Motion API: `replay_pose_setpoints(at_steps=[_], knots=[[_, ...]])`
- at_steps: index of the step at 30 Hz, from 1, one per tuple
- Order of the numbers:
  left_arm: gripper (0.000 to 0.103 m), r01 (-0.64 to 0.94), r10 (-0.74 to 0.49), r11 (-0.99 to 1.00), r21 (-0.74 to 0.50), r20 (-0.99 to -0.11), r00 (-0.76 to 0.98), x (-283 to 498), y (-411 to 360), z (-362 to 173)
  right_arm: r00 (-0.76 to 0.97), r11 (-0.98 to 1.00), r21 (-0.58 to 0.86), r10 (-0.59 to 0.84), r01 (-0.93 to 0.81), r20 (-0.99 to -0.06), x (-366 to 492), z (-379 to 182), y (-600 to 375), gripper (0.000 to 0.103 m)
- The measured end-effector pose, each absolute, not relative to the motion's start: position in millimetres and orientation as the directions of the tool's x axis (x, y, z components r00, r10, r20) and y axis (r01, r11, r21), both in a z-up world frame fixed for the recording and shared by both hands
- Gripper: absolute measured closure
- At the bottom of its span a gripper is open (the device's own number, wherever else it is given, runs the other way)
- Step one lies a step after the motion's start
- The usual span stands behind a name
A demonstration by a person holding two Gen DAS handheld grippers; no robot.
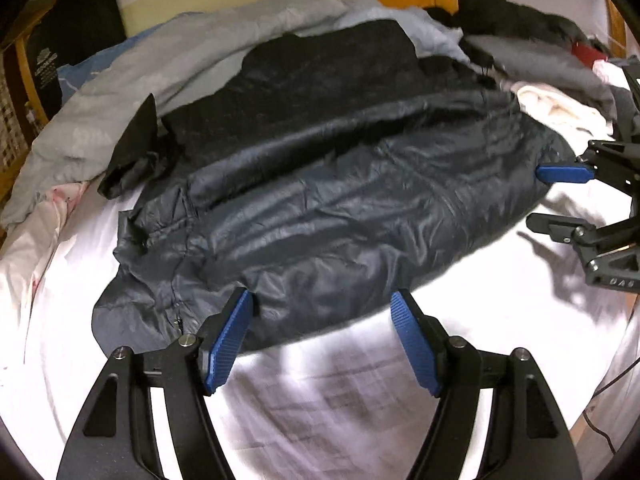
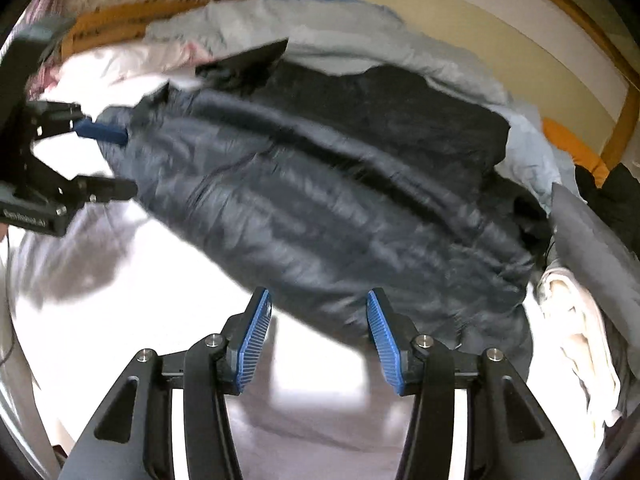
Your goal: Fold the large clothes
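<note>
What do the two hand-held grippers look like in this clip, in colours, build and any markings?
Both match. The left hand-held gripper and right hand-held gripper have black angular linkage arms with triangular cut-outs, silver pivot pins, and ribbed blue pads on the fingers. Each body carries pale lettering, too blurred to read. No sleeves show.

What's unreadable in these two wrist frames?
- Right wrist view: puffer jacket is motion-blurred, so its quilting and near hem are unclear.
- Left wrist view: jacket's far side lies under a black garment.
- Left wrist view: right tool is cut by the frame edge.
- Clothes pile: items overlap, too small to identify.
</note>
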State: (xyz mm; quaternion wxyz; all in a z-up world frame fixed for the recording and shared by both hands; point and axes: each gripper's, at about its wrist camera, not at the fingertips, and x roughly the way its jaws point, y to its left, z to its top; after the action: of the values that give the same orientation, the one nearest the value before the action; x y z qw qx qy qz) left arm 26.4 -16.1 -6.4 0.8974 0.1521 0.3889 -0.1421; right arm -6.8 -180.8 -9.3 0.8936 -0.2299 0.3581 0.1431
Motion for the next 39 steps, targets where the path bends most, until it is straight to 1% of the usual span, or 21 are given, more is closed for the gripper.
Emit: replay_pose_setpoints(at_steps=[5, 9, 11, 13, 16, 18, 20, 23, 27, 28, 30, 31, 34, 36, 37, 39], knots=[[0.031, 0.358, -0.063, 0.910, 0.210, -0.782, 0.620, 28.6, -18.1, -26.8, 0.697, 0.842, -0.369, 0.011, -0.394, -0.717, -1.2, -22.1, -178.9, 0.050], [0.031, 0.280, 0.013, 0.928, 0.245, -0.773, 0.634, 39.1, -6.3, -31.2, 0.700, 0.854, -0.378, -0.022, -0.358, -0.714, 5.4, -19.6, -191.9, 0.049], [0.032, 0.249, 0.023, 0.940, 0.232, -0.774, 0.633, 45.3, 2.1, -30.9, 0.705, 0.865, -0.384, -0.051, -0.323, -0.707, 10.7, -17.5, -200.8, 0.049], [0.036, 0.239, 0.028, 0.944, 0.227, -0.778, 0.628, 48.2, 7.3, -31.8, 0.702, 0.877, -0.380, -0.071, -0.294, -0.708, 15.1, -17.4, -210.2, 0.049], [0.036, 0.231, 0.051, 0.940, 0.252, -0.771, 0.635, 46.7, 9.4, -31.3, 0.702, 0.892, -0.371, -0.090, -0.259, -0.706, 18.5, -14.4, -217.6, 0.049], [0.036, 0.209, 0.073, 0.940, 0.268, -0.760, 0.646, 42.6, 9.3, -31.1, 0.721, 0.881, -0.412, -0.128, -0.233, -0.681, 16.7, -12.9, -216.1, 0.049], [0.036, 0.200, 0.061, 0.949, 0.245, -0.762, 0.645, 36.2, 16.4, -30.7, 0.726, 0.880, -0.424, -0.147, -0.215, -0.671, 17.4, -11.8, -217.9, 0.049], [0.036, 0.183, 0.082, 0.948, 0.259, -0.757, 0.648, 30.9, 24.3, -31.4, 0.705, 0.896, -0.395, -0.147, -0.202, -0.693, 22.9, -10.6, -224.8, 0.049], [0.036, 0.163, 0.087, 0.956, 0.244, -0.764, 0.639, 34.3, 33.8, -28.5, 0.697, 0.907, -0.387, -0.169, -0.167, -0.697, 25.7, -8.6, -230.4, 0.049], [0.033, 0.137, 0.129, 0.949, 0.282, -0.750, 0.648, 34.3, 34.3, -27.9, 0.698, 0.905, -0.393, -0.177, -0.162, -0.694, 25.8, -8.6, -230.3, 0.049], [0.032, 0.086, 0.219, 0.927, 0.366, -0.711, 0.668, 34.4, 35.6, -28.6, 0.702, 0.898, -0.412, -0.194, -0.155, -0.685, 25.8, -8.6, -230.1, 0.049], [0.032, 0.070, 0.240, 0.922, 0.380, -0.706, 0.666, 36.4, 39.5, -29.8, 0.701, 0.900, -0.408, -0.195, -0.150, -0.686, 26.0, -8.3, -231.1, 0.049], [0.030, 0.048, 0.202, 0.950, 0.307, -0.729, 0.653, 45.6, 58.0, -31.8, 0.694, 0.905, -0.400, -0.197, -0.142, -0.692, 28.3, -8.6, -234.1, 0.046], [0.030, 0.040, 0.169, 0.965, 0.260, -0.731, 0.661, 49.0, 63.9, -31.0, 0.698, 0.904, -0.406, -0.206, -0.133, -0.686, 29.5, -9.0, -234.9, 0.042], [0.030, 0.028, 0.158, 0.971, 0.236, -0.730, 0.665, 49.4, 66.0, -30.5, 0.694, 0.908, -0.398, -0.202, -0.132, -0.691, 30.3, -9.1, -235.9, 0.042], [0.030, -0.011, 0.118, 0.989, 0.149, -0.734, 0.669, 50.9, 73.3, -31.2, 0.687, 0.921, -0.367, -0.184, -0.129, -0.703, 31.5, -8.5, -239.6, 0.042]])
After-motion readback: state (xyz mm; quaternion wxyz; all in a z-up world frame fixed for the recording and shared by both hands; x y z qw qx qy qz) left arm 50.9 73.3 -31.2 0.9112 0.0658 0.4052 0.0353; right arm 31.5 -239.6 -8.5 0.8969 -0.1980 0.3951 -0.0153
